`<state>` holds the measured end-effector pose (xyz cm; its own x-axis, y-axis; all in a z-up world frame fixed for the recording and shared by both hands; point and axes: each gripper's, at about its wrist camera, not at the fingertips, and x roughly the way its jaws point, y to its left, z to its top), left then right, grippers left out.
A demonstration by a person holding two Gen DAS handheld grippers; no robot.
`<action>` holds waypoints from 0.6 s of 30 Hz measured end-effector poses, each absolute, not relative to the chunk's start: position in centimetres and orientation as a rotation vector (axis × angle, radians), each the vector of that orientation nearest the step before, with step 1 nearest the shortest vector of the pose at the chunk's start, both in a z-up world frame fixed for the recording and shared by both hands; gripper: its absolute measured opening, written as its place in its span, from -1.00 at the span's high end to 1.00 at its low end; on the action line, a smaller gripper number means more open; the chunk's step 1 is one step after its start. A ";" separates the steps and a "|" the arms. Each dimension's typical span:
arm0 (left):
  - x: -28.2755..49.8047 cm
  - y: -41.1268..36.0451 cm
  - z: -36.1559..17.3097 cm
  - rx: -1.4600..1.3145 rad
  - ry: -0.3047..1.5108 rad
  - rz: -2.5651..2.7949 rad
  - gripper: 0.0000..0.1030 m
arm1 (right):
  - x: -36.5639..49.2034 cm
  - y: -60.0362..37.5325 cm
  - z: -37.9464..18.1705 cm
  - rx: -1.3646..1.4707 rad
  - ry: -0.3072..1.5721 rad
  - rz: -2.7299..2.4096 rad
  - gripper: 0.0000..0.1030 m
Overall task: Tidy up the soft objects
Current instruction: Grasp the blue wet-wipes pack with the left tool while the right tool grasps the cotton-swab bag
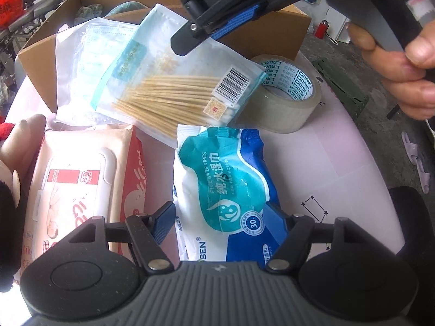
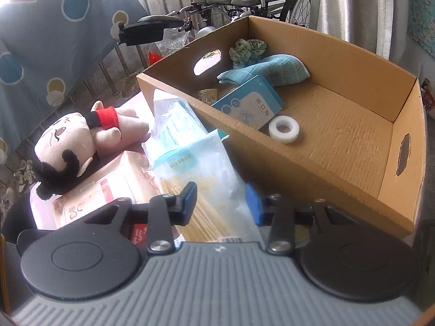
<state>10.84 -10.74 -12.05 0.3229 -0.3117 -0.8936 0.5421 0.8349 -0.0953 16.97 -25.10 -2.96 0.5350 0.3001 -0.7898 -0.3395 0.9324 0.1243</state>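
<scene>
Left gripper point(image 1: 228, 222) spread around blue wipes pack point(image 1: 228, 190), pre-grasp; right gripper point(image 2: 221, 203) spread over swab bag point(image 2: 201, 168); next, close and lift into box point(image 2: 339, 135).

right claw point(image 2: 221, 203) – parted over swab bag point(image 2: 206, 163) | box point(image 2: 339, 146) – beside

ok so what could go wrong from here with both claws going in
1. The right claw is open around the cotton swab bag, which leans on the cardboard box and overlaps the mask packet; lifting it may drag that packet.
2. The left claw straddles the blue wet wipes pack; the soft pack could sag or slip.
3. The tape roll touches the swab bag and may get nudged.
</scene>
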 end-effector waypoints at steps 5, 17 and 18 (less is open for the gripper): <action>10.5 -10.5 -12.0 0.246 1.109 -0.578 -0.39 | 15.5 -25.5 -1.9 -0.017 0.943 0.427 0.31; 10.5 -10.9 -12.5 0.260 1.107 -0.594 -0.53 | 16.8 -23.9 -3.9 -0.033 1.012 0.477 0.33; 10.5 -10.9 -12.6 0.264 1.108 -0.595 -0.54 | 17.0 -23.9 -4.2 -0.028 1.018 0.476 0.36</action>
<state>10.51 -10.94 -12.59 0.3121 -0.3167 -0.8957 0.5712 0.8159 -0.0894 16.97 -23.90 -4.17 0.4320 0.3696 -0.8226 -0.3949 0.8976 0.1959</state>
